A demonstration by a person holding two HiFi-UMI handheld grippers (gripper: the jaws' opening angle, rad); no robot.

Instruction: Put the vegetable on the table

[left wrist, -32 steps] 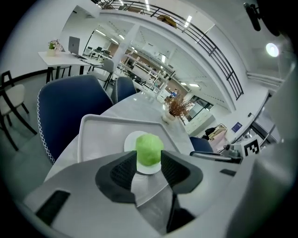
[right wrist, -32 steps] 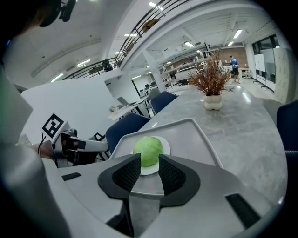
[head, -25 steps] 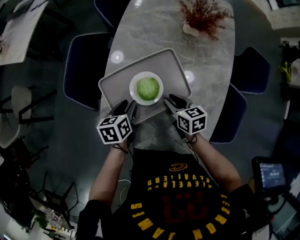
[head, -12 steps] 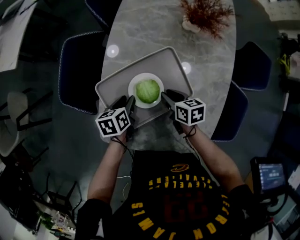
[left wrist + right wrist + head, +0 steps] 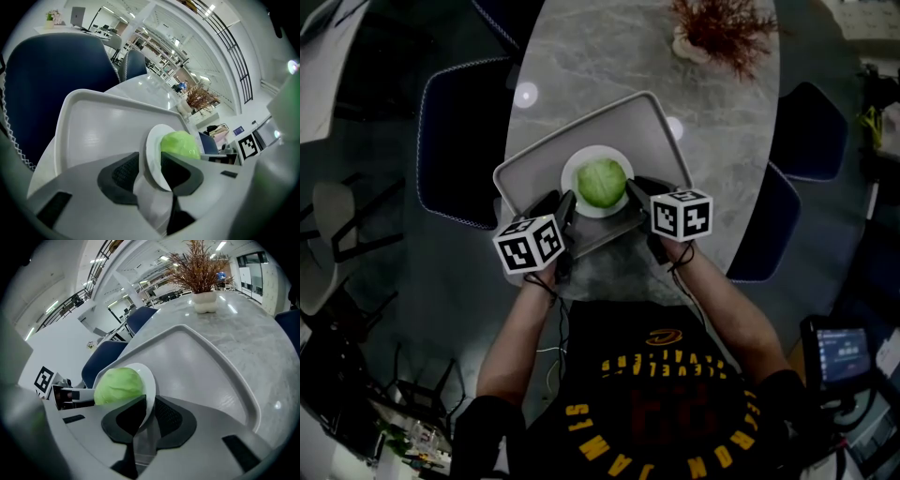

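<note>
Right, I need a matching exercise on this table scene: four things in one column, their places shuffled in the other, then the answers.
Things:
1. cabbage
2. plate
3. tray
4. potted plant

Places:
a. on the tray
b. far end of the table
c. on the plate
d. near end of the table

Pairs: 1-c, 2-a, 3-d, 4-b

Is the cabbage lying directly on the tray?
No, the cabbage sits on a white plate, which rests on the tray.
</note>
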